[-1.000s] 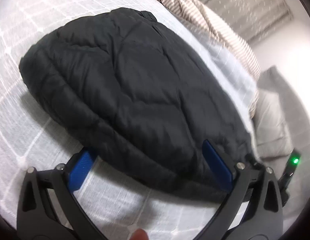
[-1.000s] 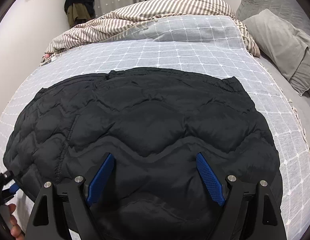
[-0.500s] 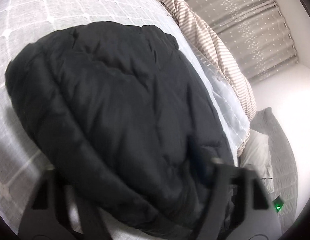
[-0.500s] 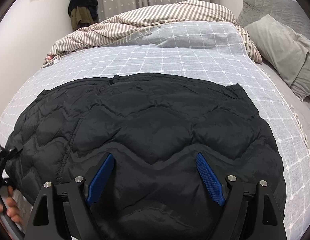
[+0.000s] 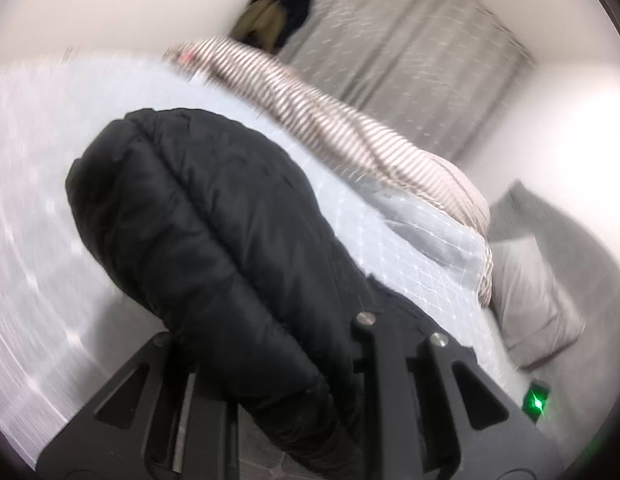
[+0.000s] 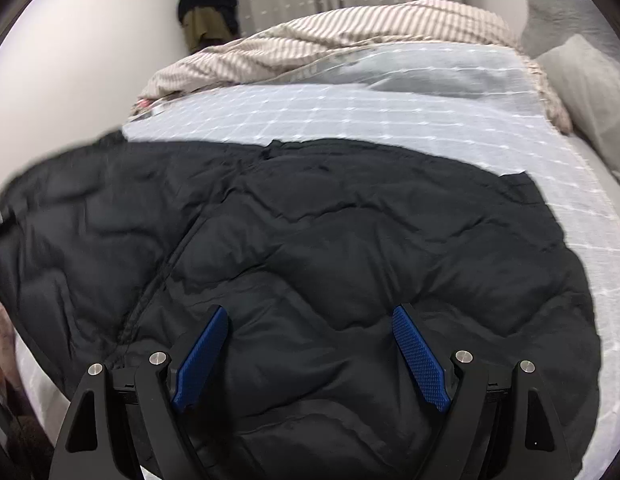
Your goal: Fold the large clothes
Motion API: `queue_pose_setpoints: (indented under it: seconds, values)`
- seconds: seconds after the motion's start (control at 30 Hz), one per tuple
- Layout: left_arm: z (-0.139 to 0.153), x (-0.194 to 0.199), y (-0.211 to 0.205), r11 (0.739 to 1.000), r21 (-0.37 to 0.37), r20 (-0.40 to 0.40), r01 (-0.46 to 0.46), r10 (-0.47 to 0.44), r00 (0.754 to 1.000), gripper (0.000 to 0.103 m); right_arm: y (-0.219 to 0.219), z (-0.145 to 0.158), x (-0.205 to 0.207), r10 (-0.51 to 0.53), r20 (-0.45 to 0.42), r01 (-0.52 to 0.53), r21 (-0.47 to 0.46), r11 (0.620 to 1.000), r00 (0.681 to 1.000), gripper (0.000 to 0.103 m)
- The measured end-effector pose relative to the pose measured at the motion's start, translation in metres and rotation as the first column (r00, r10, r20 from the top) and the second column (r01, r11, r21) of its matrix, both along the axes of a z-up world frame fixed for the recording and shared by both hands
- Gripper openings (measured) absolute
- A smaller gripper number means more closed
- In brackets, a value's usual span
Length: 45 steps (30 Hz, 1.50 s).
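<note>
Left claw: mine, pinching the jacket at its edge, padding bunched between the jaws where a second ago they stood spread at the hem. That edge now rises off the bed as a thick roll; the view is blurred, so the lift looks to be under way. Right claw: spread wide, as before, low over the jacket's near middle, pinching nothing. Jacket: black, quilted, otherwise flat across the checked bed, striped duvet and pillow beyond. Judgement: first fold begun; lifted side wants carrying over the flat part.
</note>
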State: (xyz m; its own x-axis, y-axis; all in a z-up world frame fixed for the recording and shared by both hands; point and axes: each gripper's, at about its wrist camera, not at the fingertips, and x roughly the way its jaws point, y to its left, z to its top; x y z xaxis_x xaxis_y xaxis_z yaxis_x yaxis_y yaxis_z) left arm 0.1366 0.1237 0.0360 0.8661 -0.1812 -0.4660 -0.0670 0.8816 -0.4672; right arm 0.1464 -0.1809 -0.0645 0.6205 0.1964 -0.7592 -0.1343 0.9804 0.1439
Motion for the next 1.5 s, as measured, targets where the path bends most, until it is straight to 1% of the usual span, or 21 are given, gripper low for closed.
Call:
queue_pose_setpoints:
  seconds: [0.13, 0.2, 0.3, 0.37, 0.4, 0.47, 0.53, 0.57, 0.6, 0.7, 0.8, 0.83, 0.93, 1.0, 1.07, 1.1, 1.13, 1.2, 1.27, 1.4, 1.5]
  values:
    - [0.029, -0.004, -0.038, 0.984, 0.143, 0.083, 0.102, -0.115, 0.99, 0.021, 0.011, -0.011, 0.005, 0.03, -0.019, -0.03, 0.008, 1.0, 0.999, 0.091]
    - [0.039, -0.006, -0.062, 0.962, 0.219, 0.112, 0.163, -0.191, 0.975, 0.021, 0.012, -0.014, 0.008, 0.041, -0.026, -0.04, 0.015, 0.999, 0.999, 0.092]
    - [0.048, -0.003, -0.096, 0.925, 0.278, 0.118, 0.258, -0.299, 0.947, 0.022, 0.01, -0.016, 0.011, 0.054, -0.031, -0.052, 0.057, 0.997, 0.998, 0.092]
    - [0.05, 0.001, -0.116, 0.902, 0.293, 0.107, 0.317, -0.36, 0.927, 0.022, 0.003, -0.015, 0.012, 0.057, -0.033, -0.053, 0.107, 0.993, 0.998, 0.092]
    - [0.049, 0.003, -0.124, 0.892, 0.303, 0.103, 0.335, -0.38, 0.919, 0.022, -0.004, -0.013, 0.013, 0.057, -0.039, -0.05, 0.154, 0.987, 0.998, 0.092]
    - [0.047, 0.005, -0.144, 0.863, 0.333, 0.088, 0.38, -0.429, 0.899, 0.023, -0.026, -0.007, 0.015, 0.042, -0.057, -0.024, 0.284, 0.959, 0.997, 0.091]
    - [0.043, 0.005, -0.158, 0.837, 0.352, 0.071, 0.418, -0.469, 0.88, 0.024, -0.05, -0.002, 0.014, -0.001, -0.07, 0.029, 0.4, 0.916, 0.998, 0.091]
    - [0.04, 0.007, -0.169, 0.817, 0.362, 0.057, 0.45, -0.501, 0.864, 0.026, -0.07, 0.002, 0.012, -0.049, -0.074, 0.078, 0.462, 0.883, 0.996, 0.091]
    - [0.038, 0.007, -0.177, 0.799, 0.369, 0.045, 0.474, -0.525, 0.85, 0.026, -0.086, 0.004, 0.01, -0.088, -0.076, 0.114, 0.495, 0.861, 0.993, 0.091]
    - [0.027, 0.007, -0.203, 0.736, 0.379, -0.009, 0.561, -0.603, 0.798, 0.031, -0.131, 0.012, 0.001, -0.197, -0.061, 0.197, 0.553, 0.81, 0.978, 0.091]
    - [0.01, 0.005, -0.223, 0.655, 0.382, -0.083, 0.652, -0.678, 0.73, 0.036, -0.171, 0.015, -0.01, -0.298, -0.068, 0.279, 0.59, 0.758, 0.952, 0.091]
    - [0.001, 0.005, -0.233, 0.615, 0.373, -0.121, 0.695, -0.71, 0.693, 0.04, -0.183, 0.015, -0.013, -0.323, -0.078, 0.303, 0.597, 0.743, 0.943, 0.091]
    - [-0.027, 0.008, -0.253, 0.514, 0.33, -0.236, 0.792, -0.767, 0.596, 0.049, -0.21, 0.012, -0.019, -0.385, -0.112, 0.371, 0.6, 0.709, 0.916, 0.091]
    - [-0.043, 0.005, -0.261, 0.47, 0.328, -0.268, 0.819, -0.785, 0.558, 0.057, -0.216, 0.011, -0.022, -0.424, -0.137, 0.421, 0.573, 0.704, 0.895, 0.091]
    - [-0.051, 0.001, -0.266, 0.434, 0.341, -0.275, 0.833, -0.802, 0.531, 0.065, -0.224, 0.01, -0.025, -0.446, -0.147, 0.448, 0.549, 0.706, 0.883, 0.091]
    - [-0.053, -0.001, -0.267, 0.418, 0.343, -0.279, 0.841, -0.81, 0.516, 0.067, -0.228, 0.011, -0.027, -0.453, -0.156, 0.461, 0.532, 0.71, 0.878, 0.091]
    - [-0.053, -0.004, -0.266, 0.405, 0.344, -0.284, 0.847, -0.815, 0.505, 0.069, -0.233, 0.011, -0.03, -0.466, -0.156, 0.473, 0.523, 0.709, 0.871, 0.091]
    - [-0.049, -0.005, -0.262, 0.393, 0.332, -0.287, 0.858, -0.824, 0.489, 0.072, -0.239, 0.013, -0.034, -0.479, -0.148, 0.478, 0.527, 0.702, 0.865, 0.091]
    - [-0.039, -0.005, -0.254, 0.391, 0.289, -0.282, 0.874, -0.838, 0.468, 0.077, -0.24, 0.017, -0.037, -0.484, -0.133, 0.469, 0.556, 0.686, 0.865, 0.091]
    - [-0.02, -0.018, -0.244, 0.385, 0.213, -0.245, 0.898, -0.869, 0.43, 0.079, -0.253, 0.024, -0.05, -0.472, -0.104, 0.422, 0.641, 0.641, 0.875, 0.091]
    - [-0.007, -0.032, -0.23, 0.366, 0.207, -0.209, 0.907, -0.889, 0.407, 0.079, -0.257, 0.032, -0.054, -0.446, -0.091, 0.381, 0.684, 0.622, 0.89, 0.091]
